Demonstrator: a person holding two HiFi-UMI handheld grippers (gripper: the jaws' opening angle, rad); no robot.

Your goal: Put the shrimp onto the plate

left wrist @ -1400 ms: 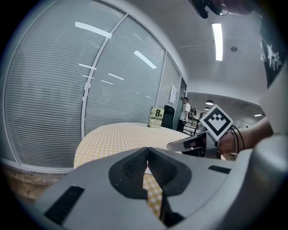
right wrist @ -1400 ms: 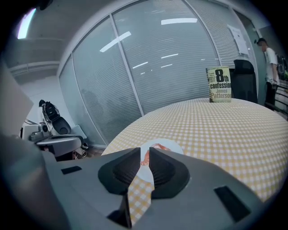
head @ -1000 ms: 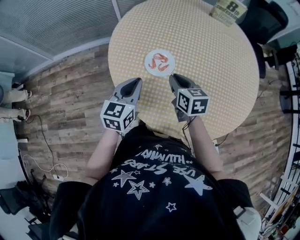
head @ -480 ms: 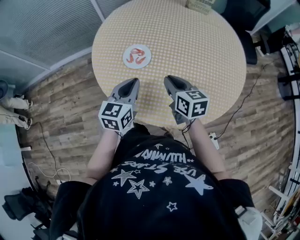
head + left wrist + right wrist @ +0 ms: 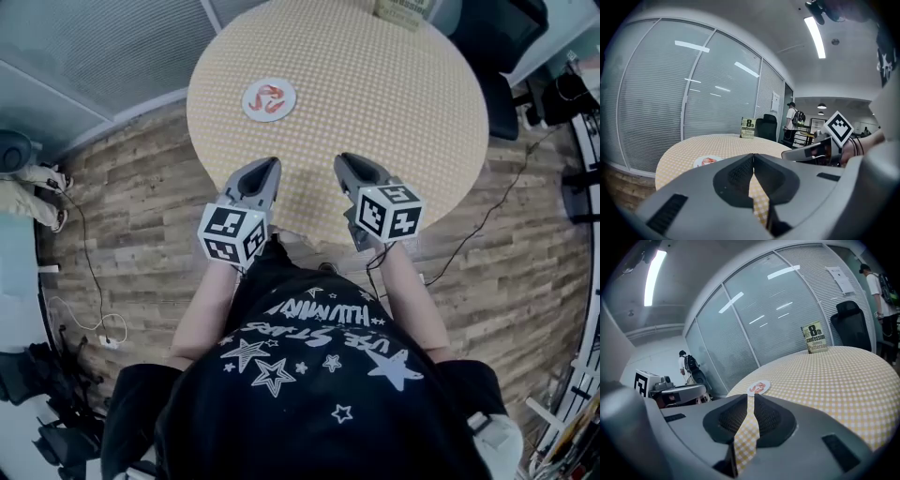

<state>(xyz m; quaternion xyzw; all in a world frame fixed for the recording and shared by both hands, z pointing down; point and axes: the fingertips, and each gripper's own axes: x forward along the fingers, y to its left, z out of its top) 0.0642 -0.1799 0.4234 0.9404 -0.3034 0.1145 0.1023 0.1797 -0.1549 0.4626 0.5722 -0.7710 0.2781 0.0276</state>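
A small white plate [image 5: 269, 98] with orange-red shrimp [image 5: 270, 97] on it sits near the far left edge of the round yellow-checked table [image 5: 394, 103]. My left gripper [image 5: 265, 170] and right gripper [image 5: 349, 163] hover side by side over the table's near edge, well short of the plate. In the left gripper view, the left gripper [image 5: 753, 155] has its tips touching and holds nothing, with the plate [image 5: 707, 161] ahead to the left. In the right gripper view, the right gripper [image 5: 750, 395] shows only a thin slit, also empty, with the plate [image 5: 759, 387] just beyond its tips.
A printed sign card [image 5: 405, 11] stands at the table's far edge. A black office chair [image 5: 502, 89] sits beside the table on the right. Cables [image 5: 84, 281] trail over the wood floor at left. Glass partitions with blinds [image 5: 670, 103] curve behind. A person with a backpack [image 5: 792, 119] stands beyond.
Both grippers have drawn back from the plate towards the table's near edge. The plate now lies farther away and more to the left in the head view.
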